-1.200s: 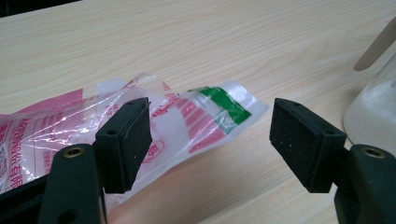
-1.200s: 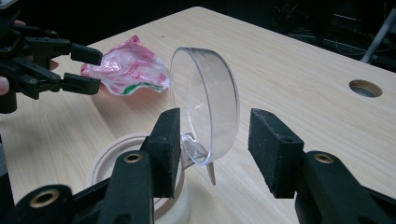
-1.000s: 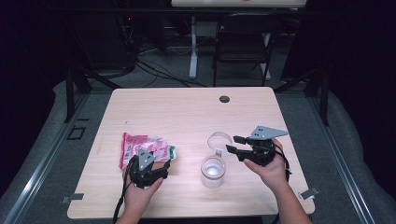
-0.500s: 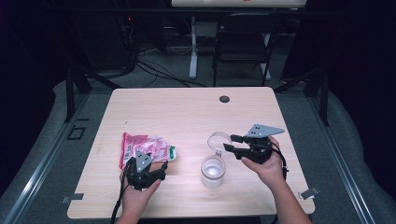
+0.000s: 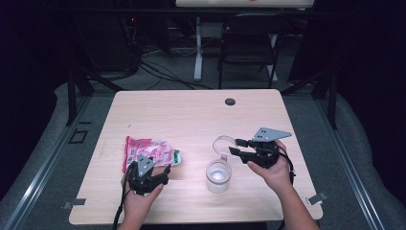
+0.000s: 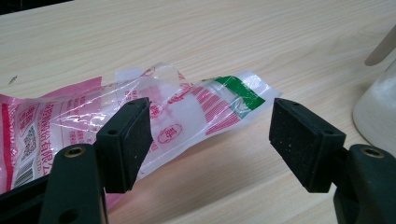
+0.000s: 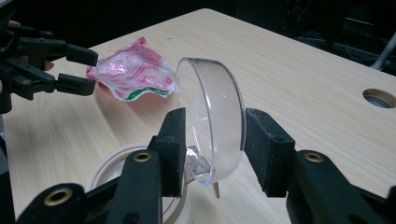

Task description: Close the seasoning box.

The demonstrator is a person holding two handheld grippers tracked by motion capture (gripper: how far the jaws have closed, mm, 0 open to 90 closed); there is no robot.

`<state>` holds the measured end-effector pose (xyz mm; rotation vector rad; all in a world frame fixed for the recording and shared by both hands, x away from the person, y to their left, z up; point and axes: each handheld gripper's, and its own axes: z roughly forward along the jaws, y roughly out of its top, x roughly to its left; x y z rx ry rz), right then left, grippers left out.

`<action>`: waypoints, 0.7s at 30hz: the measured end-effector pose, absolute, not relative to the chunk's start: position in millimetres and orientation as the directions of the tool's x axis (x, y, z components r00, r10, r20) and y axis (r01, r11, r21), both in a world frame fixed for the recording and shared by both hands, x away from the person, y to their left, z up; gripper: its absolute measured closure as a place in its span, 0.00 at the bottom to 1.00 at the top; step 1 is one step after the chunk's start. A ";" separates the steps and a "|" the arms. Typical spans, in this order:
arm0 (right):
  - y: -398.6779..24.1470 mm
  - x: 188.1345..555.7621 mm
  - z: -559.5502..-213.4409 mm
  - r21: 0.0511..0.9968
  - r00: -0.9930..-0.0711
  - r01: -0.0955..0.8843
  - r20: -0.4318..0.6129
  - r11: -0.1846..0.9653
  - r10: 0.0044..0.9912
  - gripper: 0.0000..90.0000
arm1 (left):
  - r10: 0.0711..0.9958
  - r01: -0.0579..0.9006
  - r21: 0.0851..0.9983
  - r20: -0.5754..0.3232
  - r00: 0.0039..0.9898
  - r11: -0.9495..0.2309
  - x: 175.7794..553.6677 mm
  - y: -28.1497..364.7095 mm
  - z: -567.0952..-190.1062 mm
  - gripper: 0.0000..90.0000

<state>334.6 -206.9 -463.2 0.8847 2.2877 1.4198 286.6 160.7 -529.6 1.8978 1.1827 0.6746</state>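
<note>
My right gripper (image 7: 212, 140) has just been closing on the clear lid (image 7: 212, 116), pads against both rims, tilted above the jar (image 5: 218, 176); my left gripper (image 6: 210, 135) (jaws spread) hovers by the packet (image 6: 154, 109) on the table (image 5: 191, 115)

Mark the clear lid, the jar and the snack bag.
clear lid (image 7: 215, 116), right gripper view, on its curved wall.
jar (image 5: 218, 176), high view, on its open mouth.
snack bag (image 6: 196, 105), left gripper view, on its printed clear end.
</note>
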 end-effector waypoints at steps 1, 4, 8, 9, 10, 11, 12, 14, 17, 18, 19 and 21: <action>-207.0 334.4 -463.0 0.883 -0.763 0.340 0.059 0.322 0.643 0.67 | 0.905 0.488 0.834 0.031 0.424 -0.258 286.6 160.7 -529.6 0.33; -206.8 333.8 -462.6 0.885 -0.764 0.334 0.054 0.323 0.643 0.69 | 0.906 0.490 0.833 0.031 0.421 -0.256 286.7 160.9 -529.6 0.33; -206.4 333.0 -461.7 0.886 -0.768 0.332 0.054 0.324 0.639 0.71 | 0.907 0.490 0.833 0.033 0.421 -0.257 286.7 161.4 -529.4 0.33; -206.3 332.8 -461.7 0.887 -0.768 0.331 0.055 0.322 0.637 0.71 | 0.907 0.489 0.833 0.033 0.421 -0.257 286.8 161.5 -529.3 0.33; -206.3 332.6 -461.4 0.887 -0.770 0.329 0.053 0.325 0.636 0.72 | 0.906 0.489 0.833 0.033 0.421 -0.258 286.9 161.7 -529.2 0.33; -206.2 332.4 -461.1 0.887 -0.772 0.327 0.051 0.326 0.634 0.72 | 0.907 0.489 0.833 0.032 0.421 -0.257 286.8 161.8 -529.2 0.33; -206.1 332.1 -460.8 0.887 -0.772 0.326 0.051 0.327 0.633 0.73 | 0.906 0.489 0.833 0.032 0.421 -0.257 286.8 161.9 -529.2 0.33; -205.7 331.6 -460.4 0.886 -0.773 0.323 0.044 0.333 0.633 0.74 | 0.907 0.490 0.833 0.032 0.419 -0.256 286.9 161.9 -529.2 0.33; -204.8 330.8 -459.9 0.885 -0.774 0.316 0.032 0.342 0.632 0.76 | 0.908 0.489 0.834 0.033 0.419 -0.256 286.8 161.6 -529.0 0.33; -204.5 330.5 -459.8 0.885 -0.775 0.314 0.029 0.344 0.632 0.76 | 0.907 0.489 0.834 0.033 0.419 -0.256 286.8 161.6 -529.0 0.33; -204.2 330.3 -459.7 0.885 -0.773 0.311 0.023 0.347 0.634 0.76 | 0.907 0.490 0.834 0.033 0.419 -0.256 286.9 161.6 -529.0 0.33; -203.7 329.8 -459.6 0.886 -0.773 0.307 0.018 0.349 0.634 0.76 | 0.908 0.490 0.833 0.034 0.418 -0.257 286.9 161.7 -529.1 0.33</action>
